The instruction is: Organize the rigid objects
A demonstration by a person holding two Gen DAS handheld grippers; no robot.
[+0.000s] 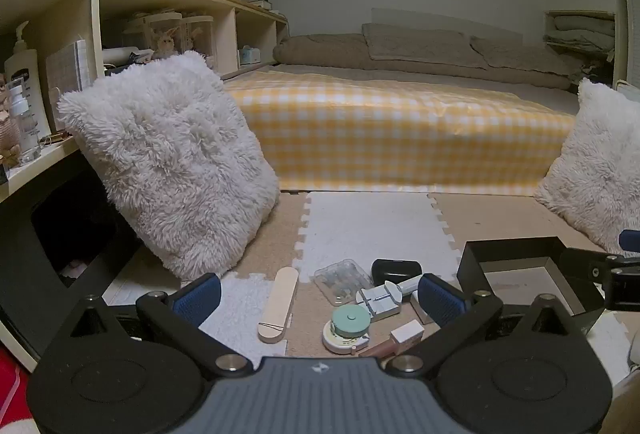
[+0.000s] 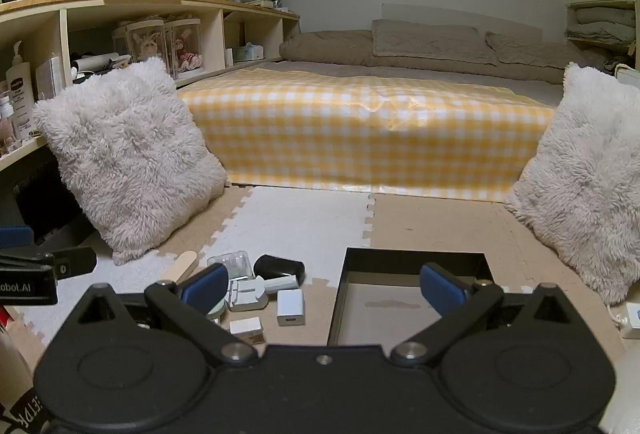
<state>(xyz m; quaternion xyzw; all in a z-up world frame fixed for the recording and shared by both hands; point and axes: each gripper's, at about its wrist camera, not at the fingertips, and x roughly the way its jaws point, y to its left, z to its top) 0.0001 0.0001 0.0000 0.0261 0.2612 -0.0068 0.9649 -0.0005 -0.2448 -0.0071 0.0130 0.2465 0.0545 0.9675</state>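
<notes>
Small rigid items lie in a cluster on the foam floor mat: a wooden stick (image 1: 279,304), a clear plastic case (image 1: 342,280), a black oval case (image 1: 396,270), a mint tape measure (image 1: 347,328), a white-grey tool (image 1: 378,300) and a small white box (image 1: 407,332). A white charger cube (image 2: 290,307) lies beside them. An empty black box (image 2: 414,298) stands to their right. My left gripper (image 1: 318,300) hovers open over the cluster, holding nothing. My right gripper (image 2: 322,288) hovers open between the cluster and the black box (image 1: 524,274), also with nothing in it.
Two fluffy white cushions (image 1: 172,170) (image 2: 588,178) lean at either side. A low bed with a yellow checked cover (image 1: 400,134) closes off the back. Wooden shelves (image 1: 60,34) with bottles run along the left. A white power strip (image 2: 632,318) lies at the right edge.
</notes>
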